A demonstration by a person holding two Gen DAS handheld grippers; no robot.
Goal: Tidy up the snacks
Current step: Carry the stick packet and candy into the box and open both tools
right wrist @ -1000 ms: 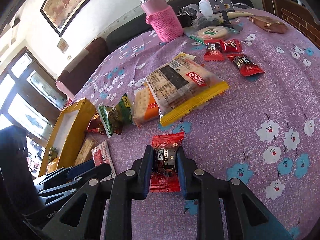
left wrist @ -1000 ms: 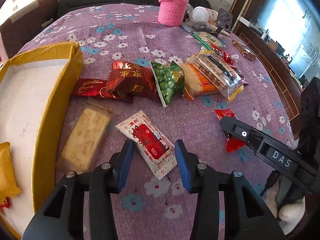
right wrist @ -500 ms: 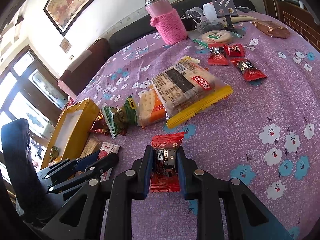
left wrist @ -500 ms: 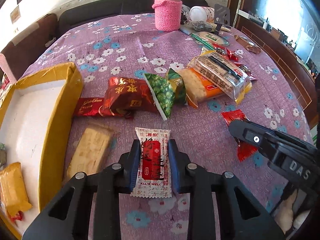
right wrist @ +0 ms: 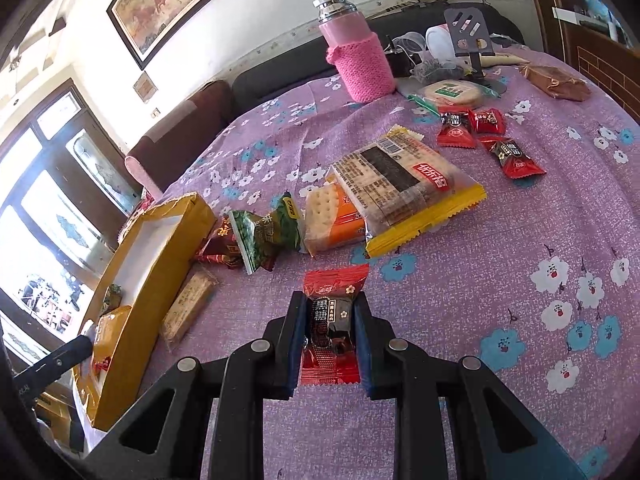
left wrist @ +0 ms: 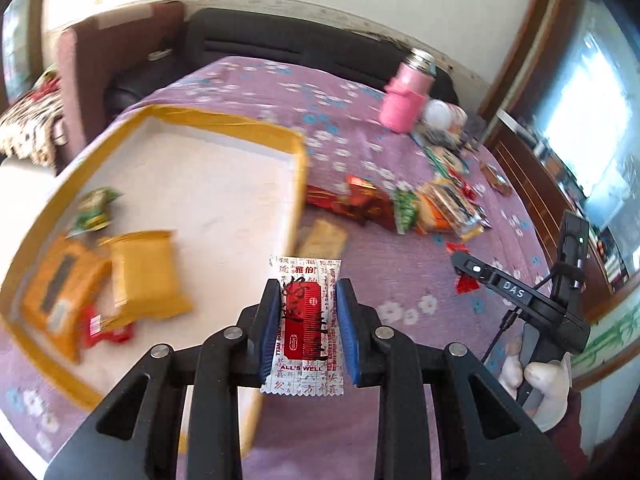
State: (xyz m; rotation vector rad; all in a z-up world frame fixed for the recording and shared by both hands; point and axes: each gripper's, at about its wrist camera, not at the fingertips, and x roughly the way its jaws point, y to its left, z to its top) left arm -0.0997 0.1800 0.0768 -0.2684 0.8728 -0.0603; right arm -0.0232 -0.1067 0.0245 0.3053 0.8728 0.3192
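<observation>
My left gripper is shut on a white and red snack packet and holds it in the air over the right rim of the yellow cardboard box. The box holds several snacks, among them a yellow packet and an orange one. My right gripper is shut on a red and black candy just above the purple flowered tablecloth. The box also shows at the left of the right wrist view.
Loose snacks lie mid-table: a green pea bag, cracker packs, a tan biscuit bar beside the box, red candies. A pink bottle and clutter stand at the far edge.
My left gripper closed on the white and red packet, lifted it off the table and swung left toward the box. My right gripper stayed shut on the red candy, nearly still.
</observation>
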